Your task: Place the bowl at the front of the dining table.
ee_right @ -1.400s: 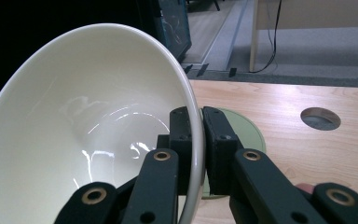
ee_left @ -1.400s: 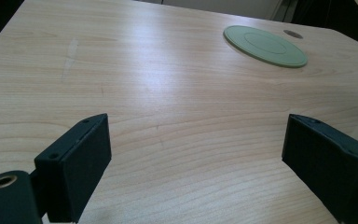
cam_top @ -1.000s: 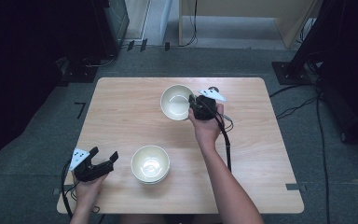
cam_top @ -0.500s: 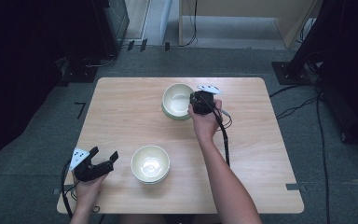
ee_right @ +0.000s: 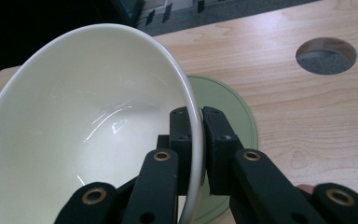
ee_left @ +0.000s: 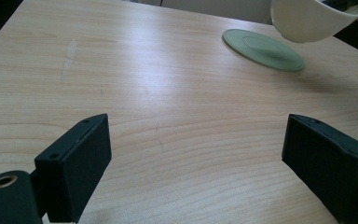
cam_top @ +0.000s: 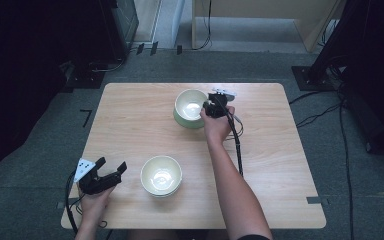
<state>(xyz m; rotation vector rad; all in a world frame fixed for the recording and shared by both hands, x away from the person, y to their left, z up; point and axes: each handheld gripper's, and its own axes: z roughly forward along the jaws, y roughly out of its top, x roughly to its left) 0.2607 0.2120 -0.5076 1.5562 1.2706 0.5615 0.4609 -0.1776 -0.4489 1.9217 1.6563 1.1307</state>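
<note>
On grey carpet, wooden table (cam_top: 130,125) among cables (cam_top: 325,107)

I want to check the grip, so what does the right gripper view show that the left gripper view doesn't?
Right gripper view alone: the right gripper shut on the cream bowl's rim, and a round hole in the table. Left gripper view alone: the left gripper with open, empty jaws, and a gap between bowl and saucer. Both share the cream bowl, the green saucer and the wooden table.
</note>
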